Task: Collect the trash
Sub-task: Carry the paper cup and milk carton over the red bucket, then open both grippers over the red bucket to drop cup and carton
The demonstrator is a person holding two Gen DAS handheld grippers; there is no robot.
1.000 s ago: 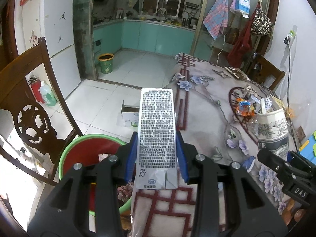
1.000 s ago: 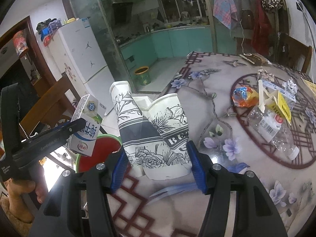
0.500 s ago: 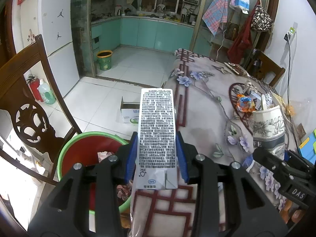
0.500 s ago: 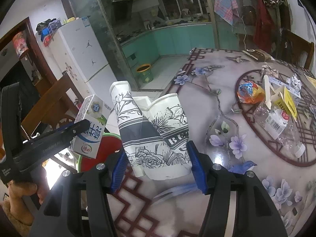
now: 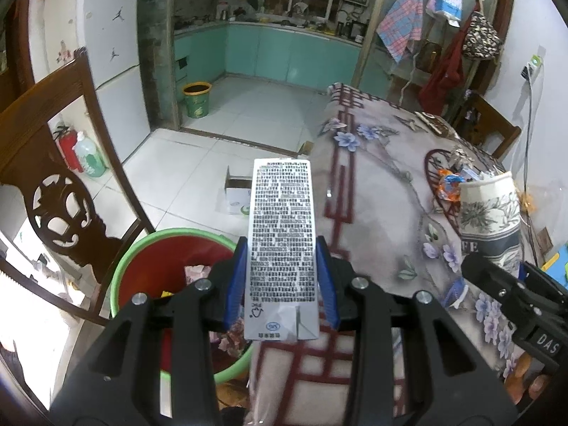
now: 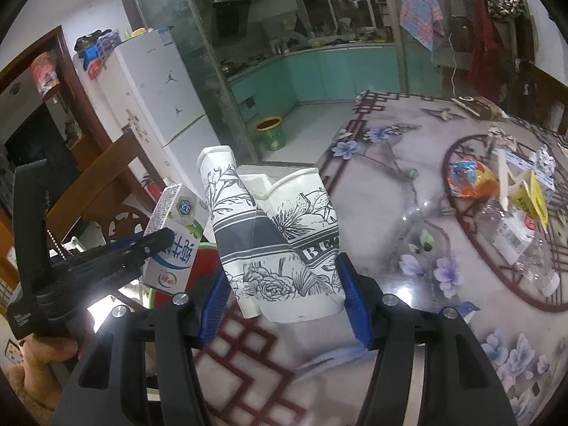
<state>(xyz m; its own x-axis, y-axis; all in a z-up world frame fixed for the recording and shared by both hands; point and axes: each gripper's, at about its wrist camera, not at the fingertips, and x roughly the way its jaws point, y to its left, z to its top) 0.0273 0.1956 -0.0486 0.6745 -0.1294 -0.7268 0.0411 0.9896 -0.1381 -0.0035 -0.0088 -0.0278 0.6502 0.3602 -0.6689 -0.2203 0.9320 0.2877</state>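
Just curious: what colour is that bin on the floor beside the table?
The bin is red inside with a green rim; left wrist view.

A lived-in home dining room opening onto a kitchen. Far off, teal kitchen cabinets run under a window, behind a glass partition. A white fridge stands at the left, beside a carved wooden chair. On the right, a bench under a floral cloth; a checked towel and bags hang on the far wall, above white floor tiles
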